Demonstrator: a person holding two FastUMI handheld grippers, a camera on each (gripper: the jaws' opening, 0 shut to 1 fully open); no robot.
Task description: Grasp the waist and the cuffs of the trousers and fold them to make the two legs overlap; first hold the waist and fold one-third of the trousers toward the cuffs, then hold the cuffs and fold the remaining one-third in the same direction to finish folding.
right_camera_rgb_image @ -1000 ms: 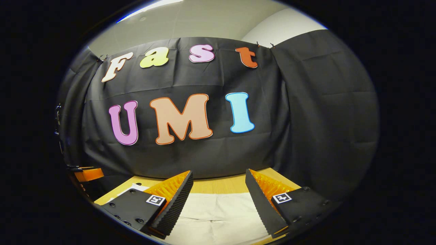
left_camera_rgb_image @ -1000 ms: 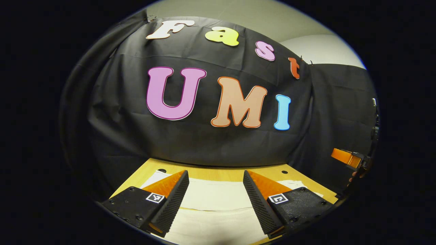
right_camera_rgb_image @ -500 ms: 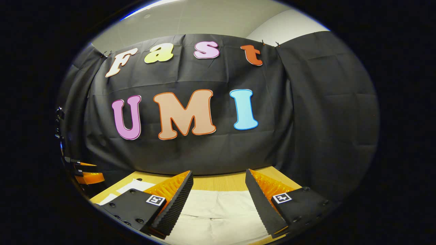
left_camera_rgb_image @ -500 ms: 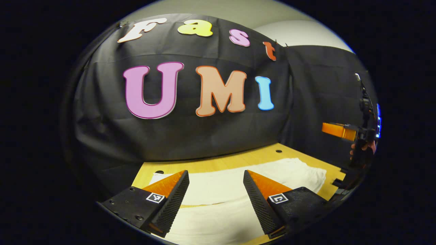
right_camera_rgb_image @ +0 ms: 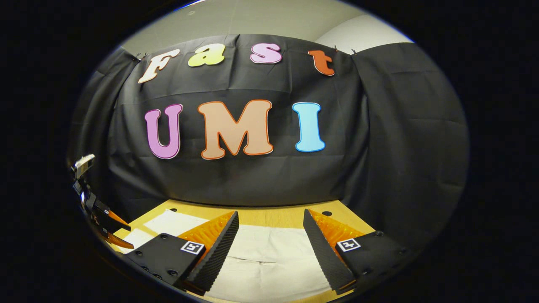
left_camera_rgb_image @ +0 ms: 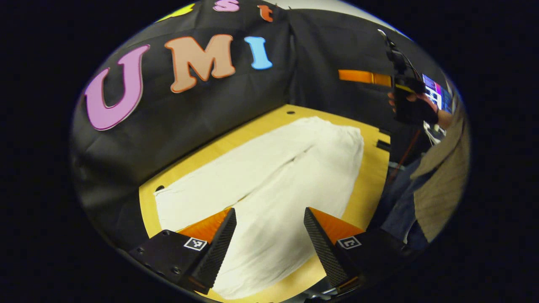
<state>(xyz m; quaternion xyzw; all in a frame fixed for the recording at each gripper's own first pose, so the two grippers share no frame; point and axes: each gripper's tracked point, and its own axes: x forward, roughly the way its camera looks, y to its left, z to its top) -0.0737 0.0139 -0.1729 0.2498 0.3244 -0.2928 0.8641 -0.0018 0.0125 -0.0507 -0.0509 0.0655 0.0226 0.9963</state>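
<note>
The wooden table [left_camera_rgb_image: 370, 176] carries the white trousers [left_camera_rgb_image: 269, 189], which lie spread flat across most of its top with the two legs side by side and a dark seam line running between them. No container stands on the table, and the trousers rest directly on the wood. In the left gripper view the left gripper [left_camera_rgb_image: 269, 227] hangs above the trousers with its fingers spread wide and nothing between them. Farther off in the same view a hand [left_camera_rgb_image: 410, 105] holds the right gripper [left_camera_rgb_image: 364, 76] up in front of the black cloth, well above the table. In the right gripper view the right gripper [right_camera_rgb_image: 271, 229] is likewise parted and empty over the near edge of the trousers [right_camera_rgb_image: 265, 261]. Compared with half a second ago, the left gripper's camera has tipped downward and turned, so far more of the trousers and table now shows, while the right gripper's view has barely changed.
</note>
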